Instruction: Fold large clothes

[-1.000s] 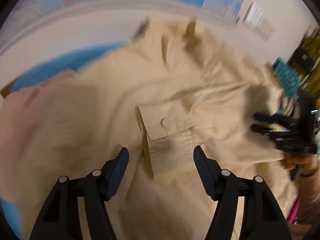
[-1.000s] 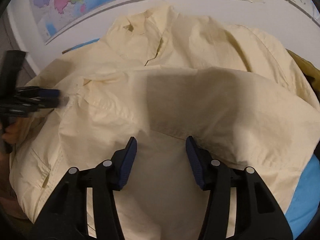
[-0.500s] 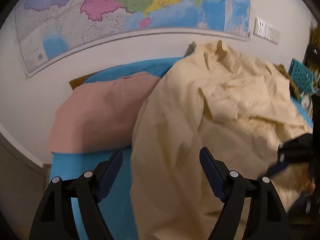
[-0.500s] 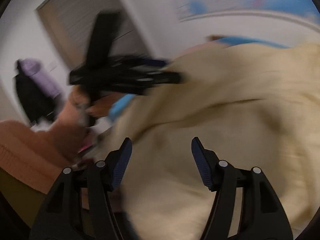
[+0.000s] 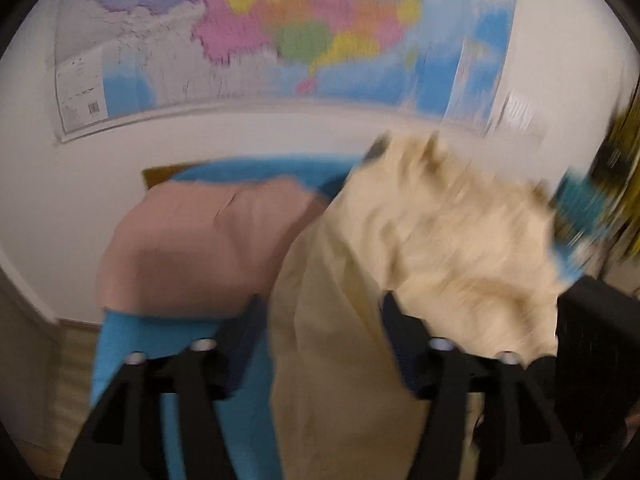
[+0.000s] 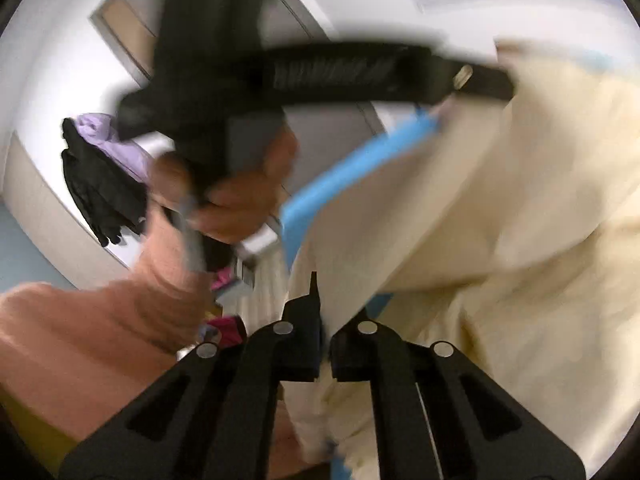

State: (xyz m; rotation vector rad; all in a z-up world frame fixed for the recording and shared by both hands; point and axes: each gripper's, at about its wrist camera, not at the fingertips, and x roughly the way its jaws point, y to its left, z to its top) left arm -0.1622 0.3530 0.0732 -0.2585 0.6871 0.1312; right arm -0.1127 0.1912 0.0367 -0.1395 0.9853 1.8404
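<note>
Hand-held gripper [image 5: 322, 344] above blue table [image 5: 120, 344], wall map [image 5: 280, 28]

A blue-covered table [image 5: 248, 170] carries a pink garment [image 5: 208, 248] toward its far left corner and a cream shirt [image 5: 440, 248] draped over its right side.

A plain cream shirt [image 5: 440, 248] lies beside a dusty pink garment [image 5: 208, 240] on a bright blue desk cover [image 5: 120, 344]. The wall map [image 5: 280, 28] shows pink, yellow, green, orange and purple patches with blue sea. Both grippers are black; the sleeve [image 6: 92, 344] is salmon.
</note>
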